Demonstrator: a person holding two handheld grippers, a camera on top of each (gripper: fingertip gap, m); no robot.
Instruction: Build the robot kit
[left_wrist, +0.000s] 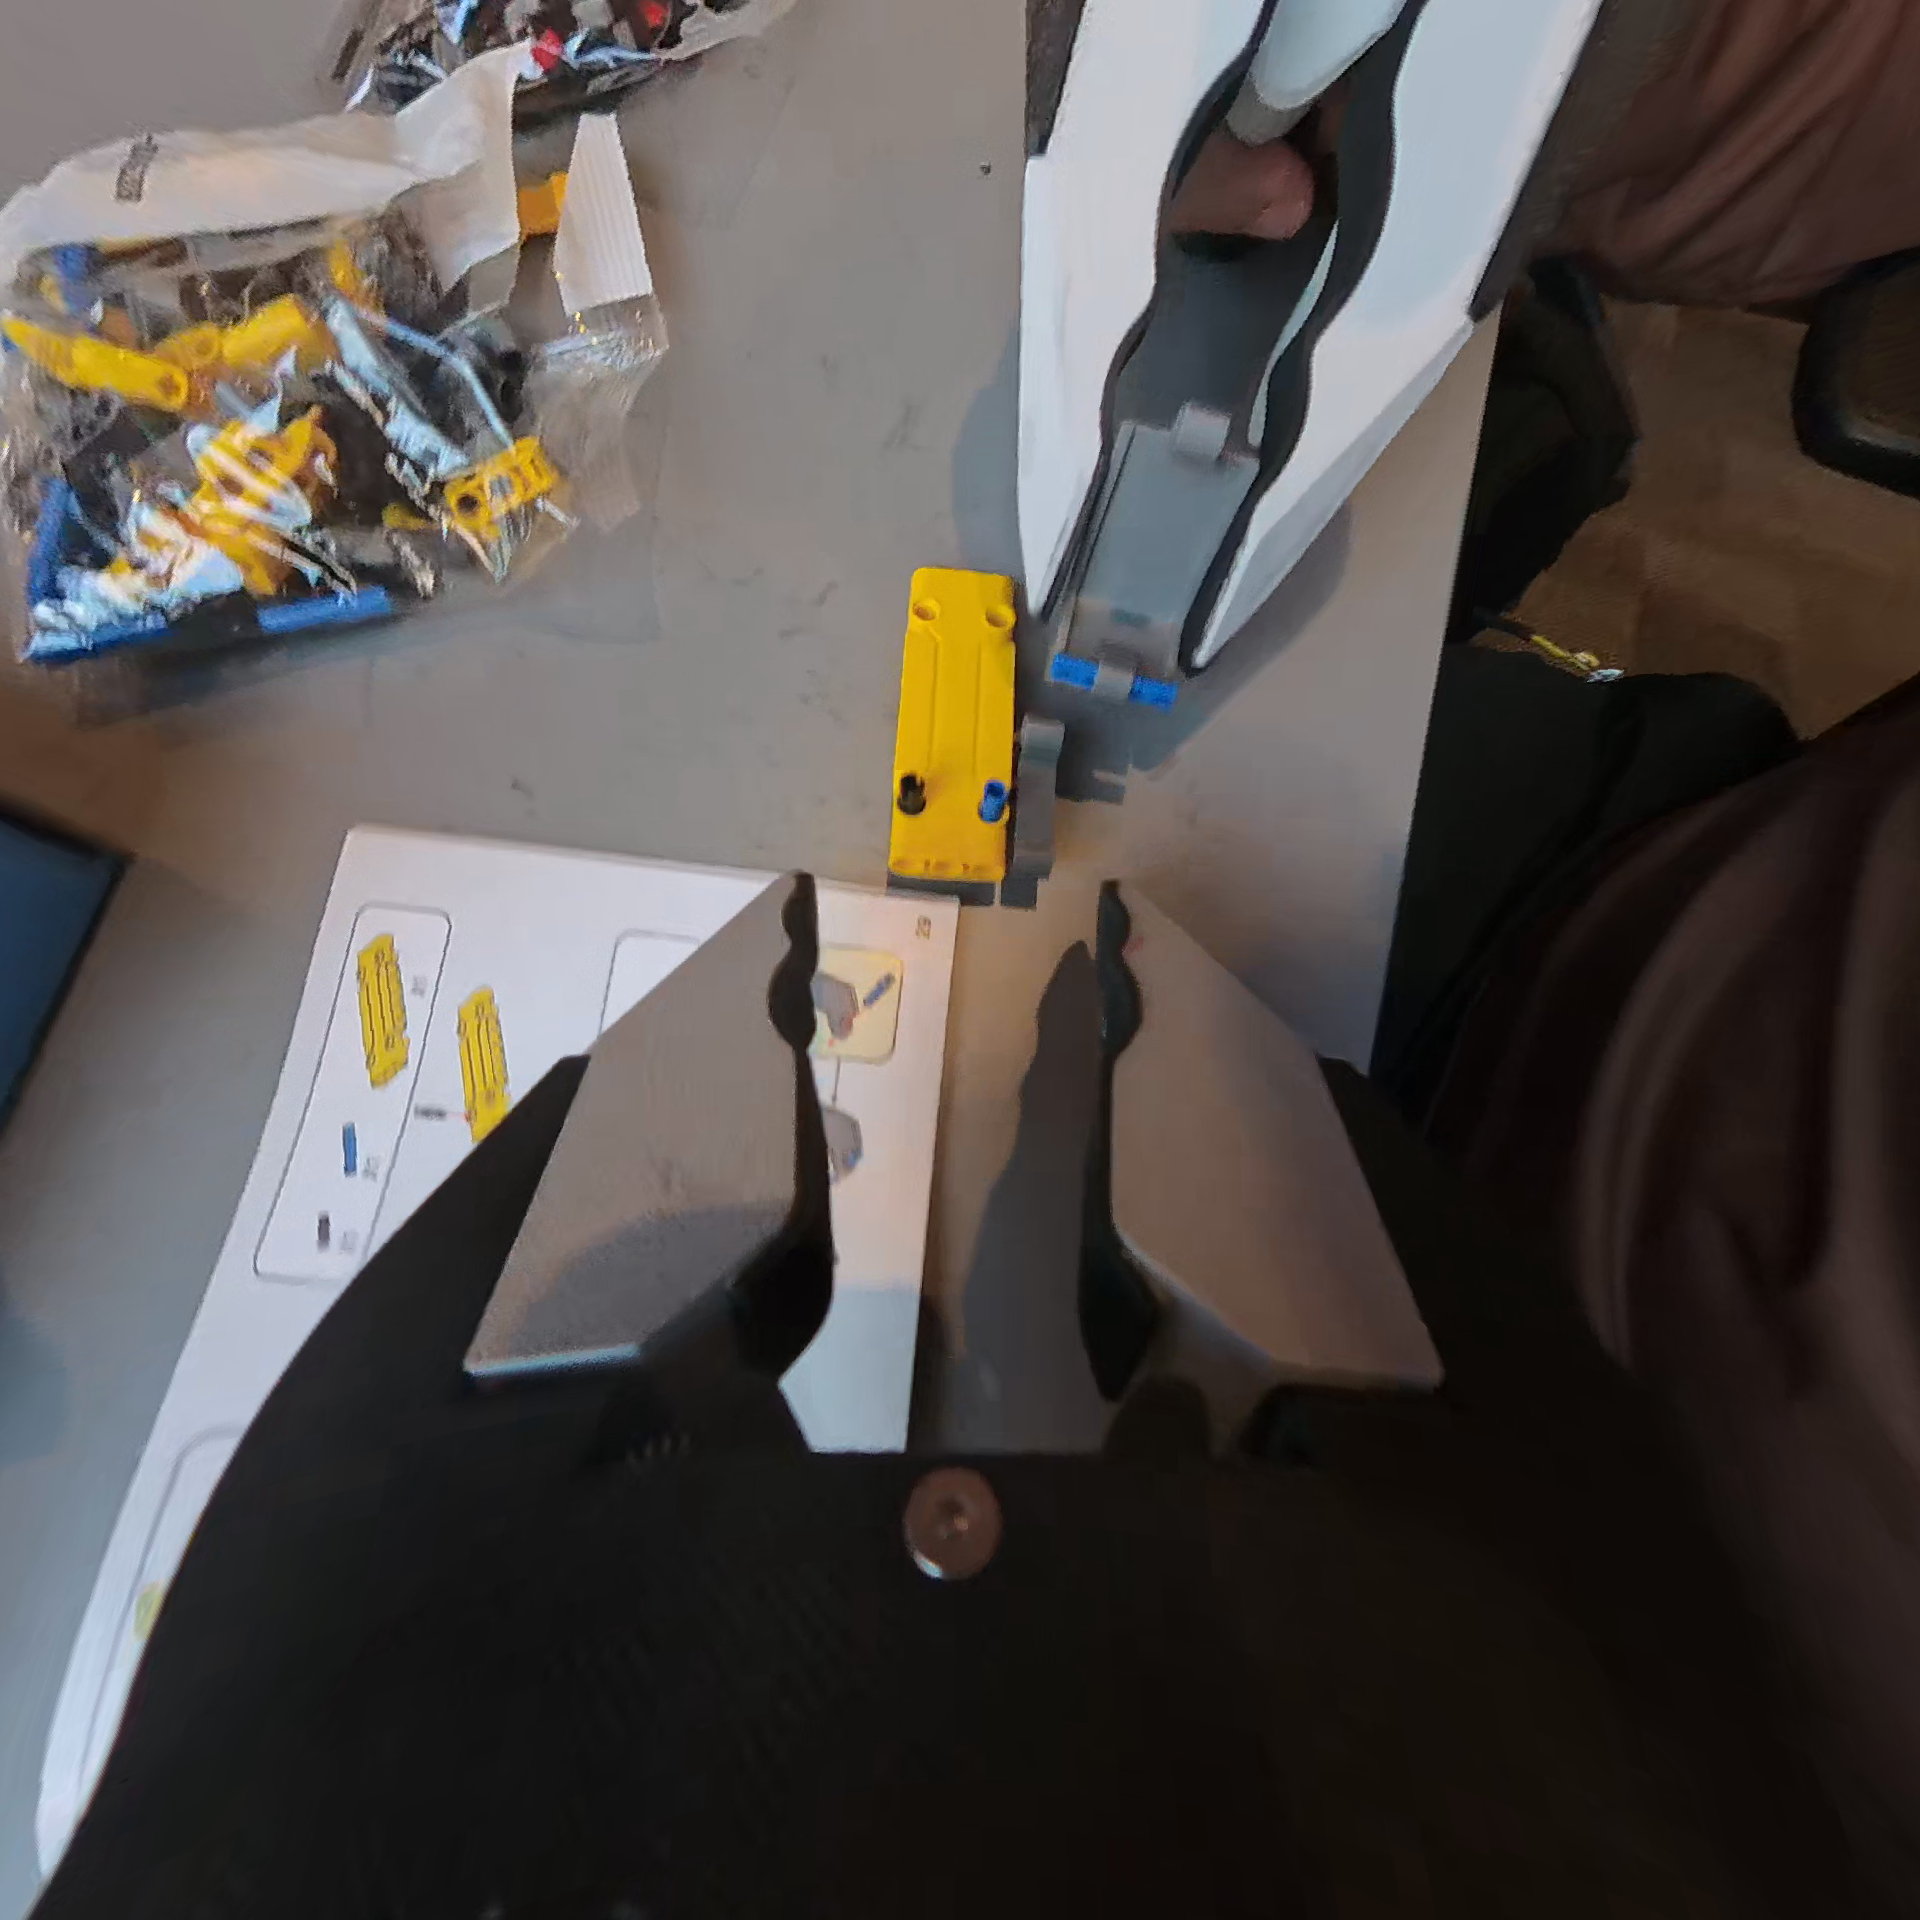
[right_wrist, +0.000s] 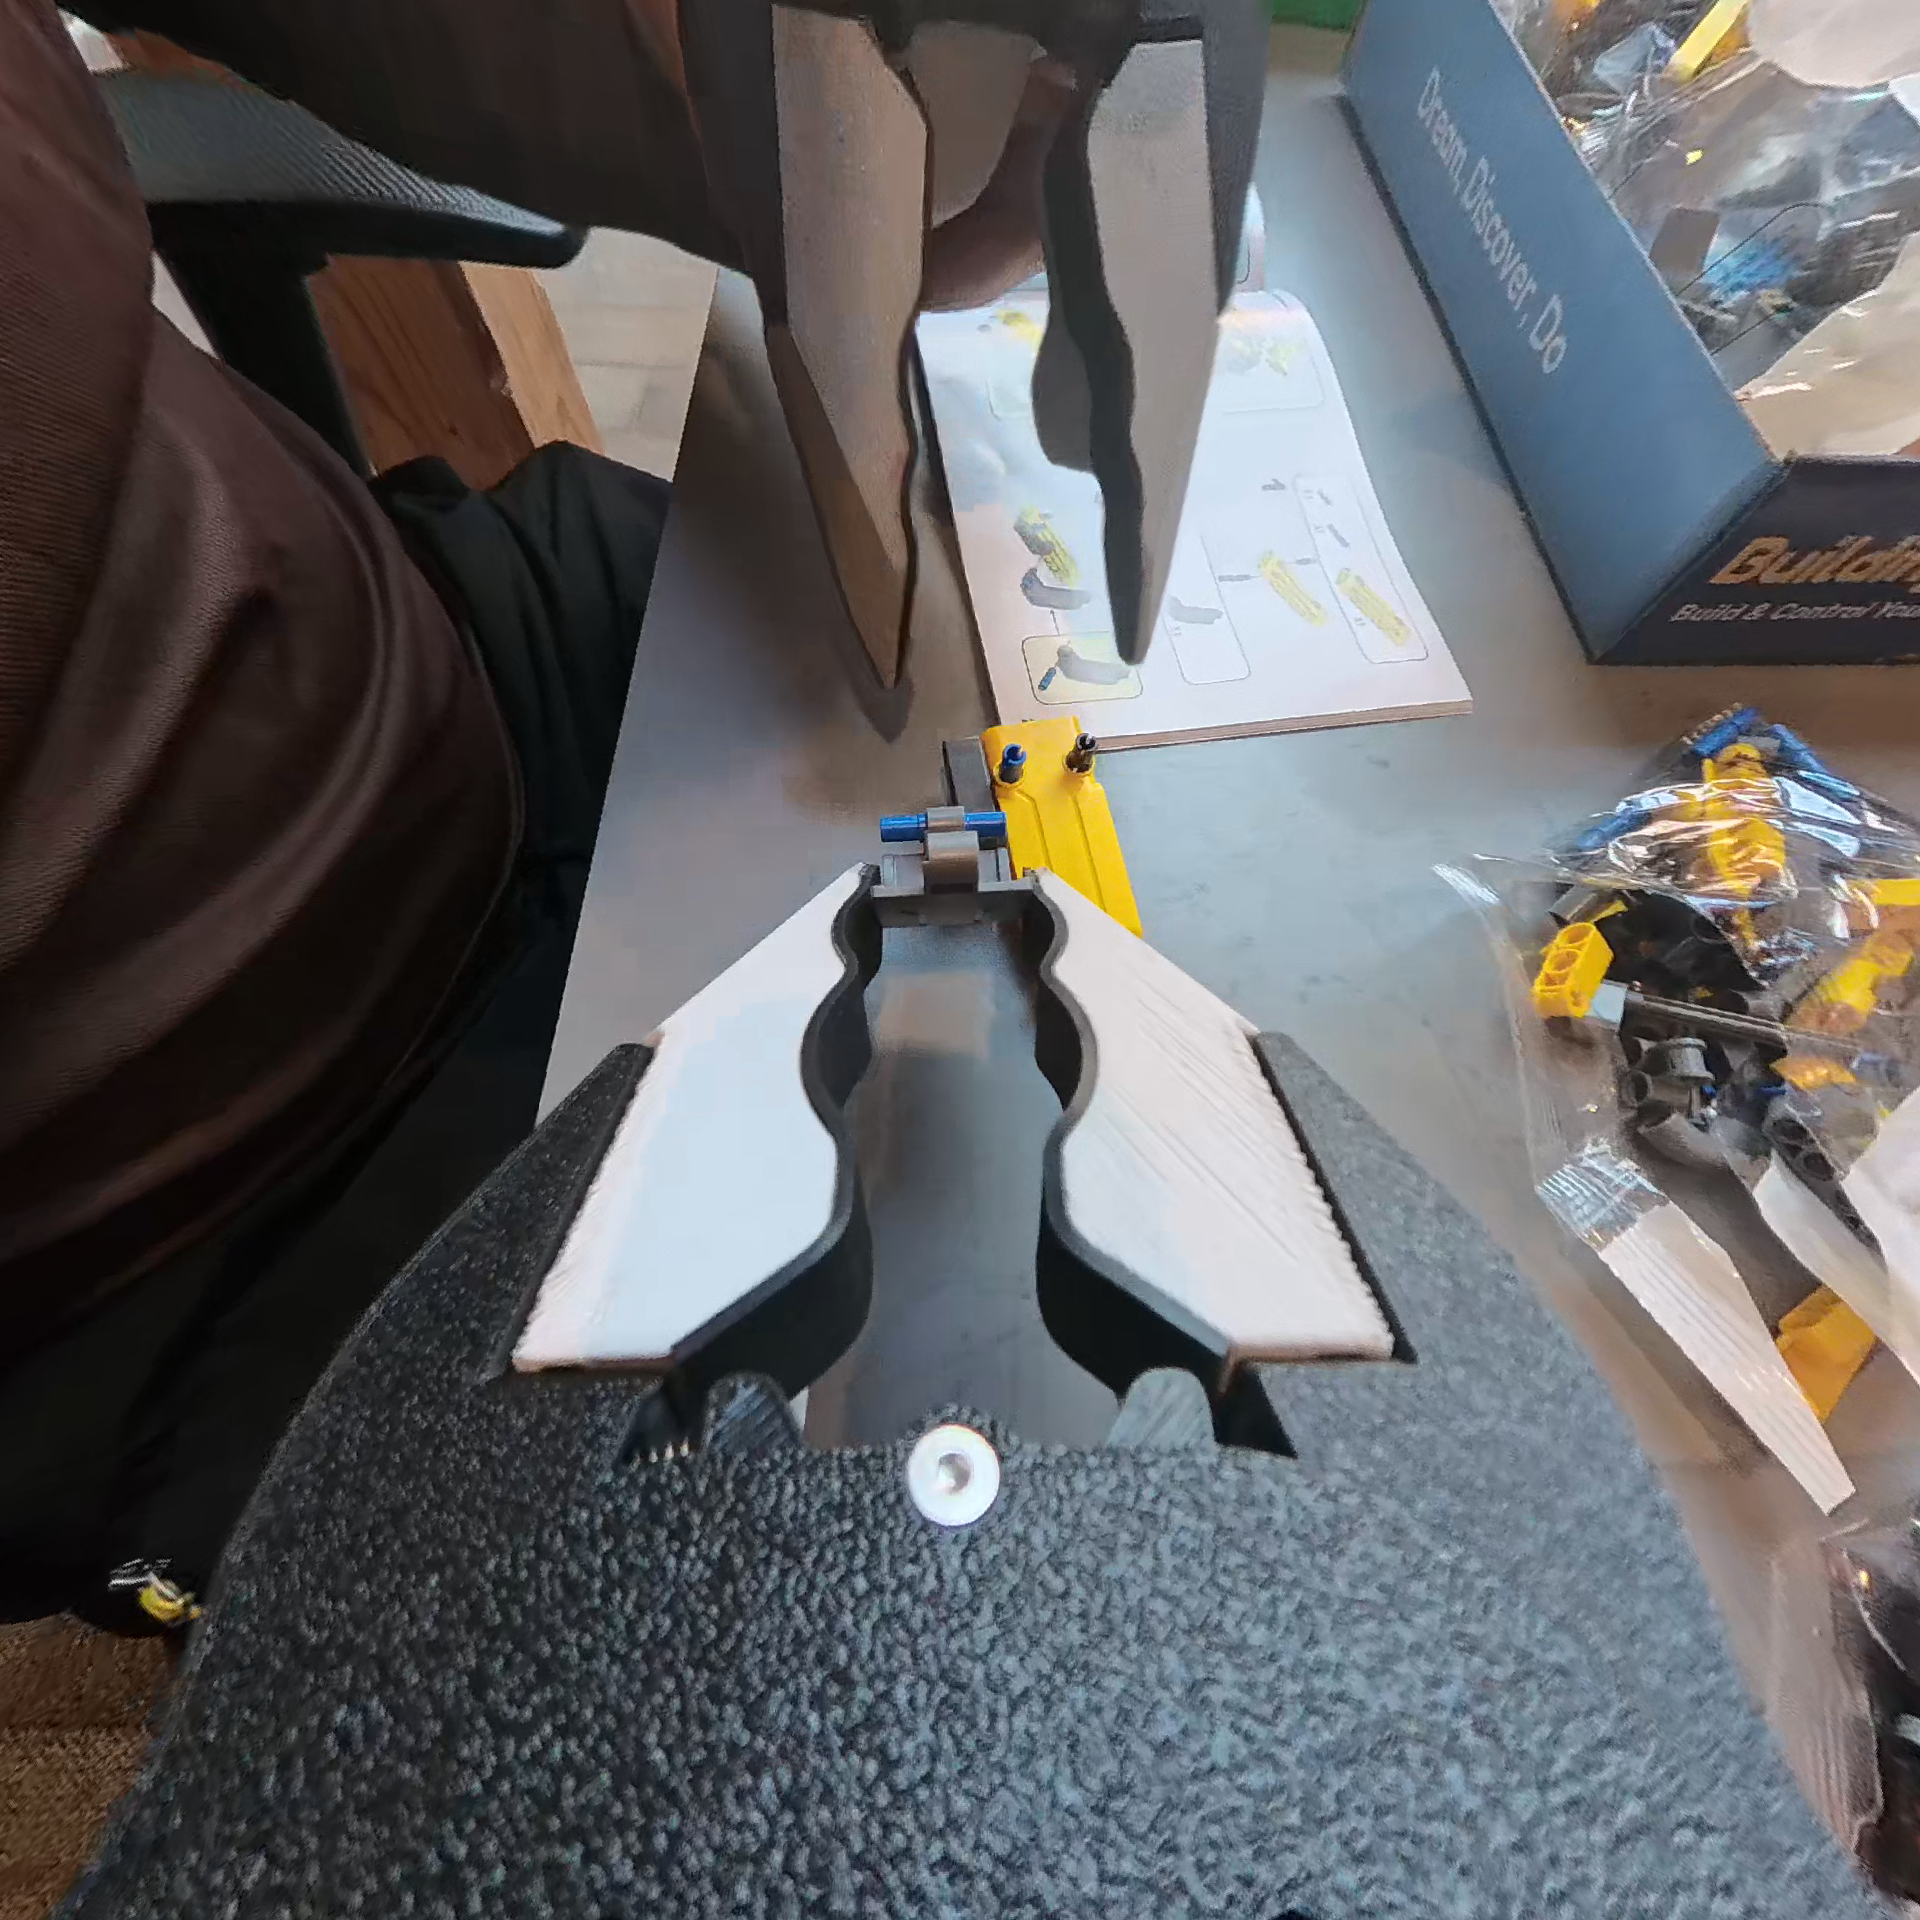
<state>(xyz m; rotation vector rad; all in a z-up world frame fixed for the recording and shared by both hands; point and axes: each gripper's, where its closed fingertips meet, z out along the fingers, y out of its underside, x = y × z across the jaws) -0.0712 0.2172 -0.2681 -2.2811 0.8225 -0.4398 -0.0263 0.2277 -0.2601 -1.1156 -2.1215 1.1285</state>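
My right gripper (right_wrist: 951, 878) is shut on a long grey building piece (right_wrist: 940, 899) with a blue pin (right_wrist: 940, 826) across its front end. It holds the piece low over the grey table, right beside a yellow panel (right_wrist: 1060, 831) that lies flat with a black and a blue pin in it. A second grey piece (right_wrist: 961, 769) stands against the panel's side. In the left wrist view, the right gripper (left_wrist: 1112, 649), blue pin (left_wrist: 1112, 675), yellow panel (left_wrist: 951, 727) and second grey piece (left_wrist: 1039, 810) show ahead. My left gripper (left_wrist: 956, 904) is open and empty, just short of the panel.
An open instruction booklet (left_wrist: 623, 1039) lies under my left gripper, by the panel. A clear bag of yellow, blue and black parts (left_wrist: 260, 447) lies on the table (left_wrist: 779, 416). A blue box (right_wrist: 1558, 312) with more bags stands behind. The table edge (left_wrist: 1423, 779) and a person's dark clothing are close by. About 6 cm separates my left fingertips from my right.
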